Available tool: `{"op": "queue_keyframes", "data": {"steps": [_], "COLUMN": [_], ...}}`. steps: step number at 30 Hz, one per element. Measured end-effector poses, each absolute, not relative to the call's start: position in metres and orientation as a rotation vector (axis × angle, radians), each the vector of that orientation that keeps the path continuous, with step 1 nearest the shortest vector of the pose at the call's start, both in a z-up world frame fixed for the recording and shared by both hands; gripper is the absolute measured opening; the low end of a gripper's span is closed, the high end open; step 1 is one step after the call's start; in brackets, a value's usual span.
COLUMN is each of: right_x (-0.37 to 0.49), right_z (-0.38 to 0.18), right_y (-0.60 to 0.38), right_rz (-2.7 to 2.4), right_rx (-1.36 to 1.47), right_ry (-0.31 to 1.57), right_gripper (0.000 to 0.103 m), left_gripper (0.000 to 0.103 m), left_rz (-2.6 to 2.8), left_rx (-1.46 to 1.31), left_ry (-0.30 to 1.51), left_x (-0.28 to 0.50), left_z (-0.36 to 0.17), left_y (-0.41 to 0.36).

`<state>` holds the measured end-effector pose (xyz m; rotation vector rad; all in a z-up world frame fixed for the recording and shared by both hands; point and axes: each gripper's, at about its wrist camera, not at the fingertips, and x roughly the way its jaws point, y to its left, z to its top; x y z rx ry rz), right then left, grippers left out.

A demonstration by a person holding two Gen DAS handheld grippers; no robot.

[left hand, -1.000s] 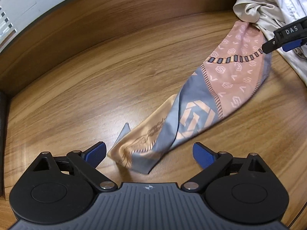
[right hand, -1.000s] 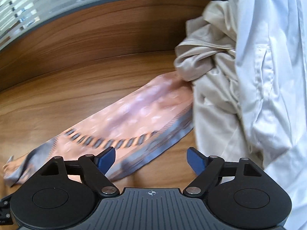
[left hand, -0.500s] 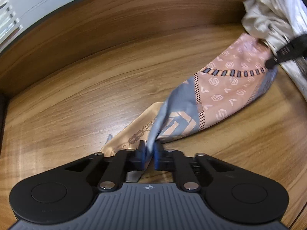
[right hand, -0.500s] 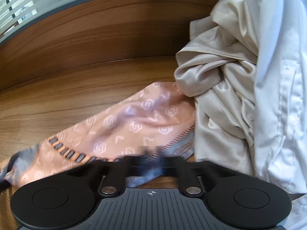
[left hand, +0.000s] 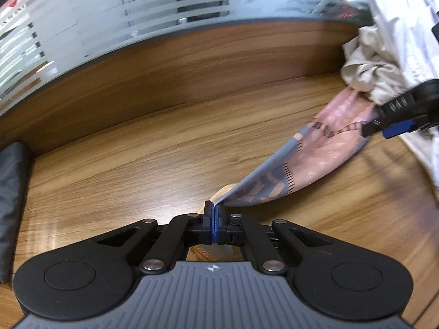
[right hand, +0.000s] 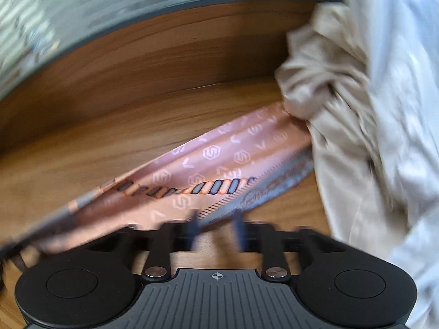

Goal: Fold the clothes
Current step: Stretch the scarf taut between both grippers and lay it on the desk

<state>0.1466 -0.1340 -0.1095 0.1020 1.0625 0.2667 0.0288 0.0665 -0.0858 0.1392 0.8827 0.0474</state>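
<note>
A pink, grey and tan patterned scarf (left hand: 323, 161) stretches across the wooden table (left hand: 137, 164). My left gripper (left hand: 214, 213) is shut on the scarf's near grey edge and holds it lifted taut. In the right wrist view the scarf (right hand: 219, 161) lies just ahead of my right gripper (right hand: 216, 227), whose blurred jaws stand a little apart at the scarf's grey border; whether they hold it is unclear. The right gripper's fingers (left hand: 397, 126) also show in the left wrist view at the scarf's far end.
A heap of beige cloth (right hand: 329, 115) and a white shirt (right hand: 397, 109) fills the right side and covers the scarf's far tip. A dark folded fabric (left hand: 11, 192) lies at the left edge. A raised wooden back panel (left hand: 192, 63) borders the table.
Both grippers went from open to closing on the scarf. My left gripper has lifted its end, pulling the scarf taut. My right gripper's jaws now stand slightly apart and blurred.
</note>
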Motion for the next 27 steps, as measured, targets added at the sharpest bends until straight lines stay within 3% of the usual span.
{"op": "queue_keyframes", "data": {"steps": [3,8,15,16,17,18,19,27], "right_x": [0.146,0.162,0.187,0.19,0.194,0.197,0.2,0.171], "right_z": [-0.105,-0.114,-0.13,-0.13,-0.13,-0.131,-0.131,-0.091], "right_y": [-0.148,-0.164,-0.168,-0.166,-0.165,-0.163,-0.161,-0.105], "right_rz": [0.241,0.221,0.205,0.206,0.207,0.201,0.199,0.302], "right_rx": [0.226,0.465,0.613,0.601,0.585,0.558,0.528,0.07], "right_ry": [1.065,1.124,1.165,1.166,1.168,1.179,1.188,1.061], "right_gripper": [0.062,0.087,0.087,0.075,0.049,0.032,0.003,0.003], "left_gripper": [0.0,0.0,0.0,0.0,0.0,0.0,0.0,0.0], "left_rz": [-0.008,-0.097,-0.185,-0.193,-0.199,-0.201,-0.197,-0.044], "left_rx": [0.13,0.132,0.112,0.109,0.106,0.106,0.107,0.057], "left_ry": [0.879,0.865,0.87,0.866,0.862,0.858,0.856,0.89], "left_x": [0.02,-0.004,-0.025,-0.028,-0.03,-0.031,-0.032,-0.028], "left_z": [-0.077,-0.065,-0.053,-0.052,-0.05,-0.049,-0.048,-0.058], "left_y": [0.063,0.05,0.024,0.021,0.019,0.018,0.016,0.049]}}
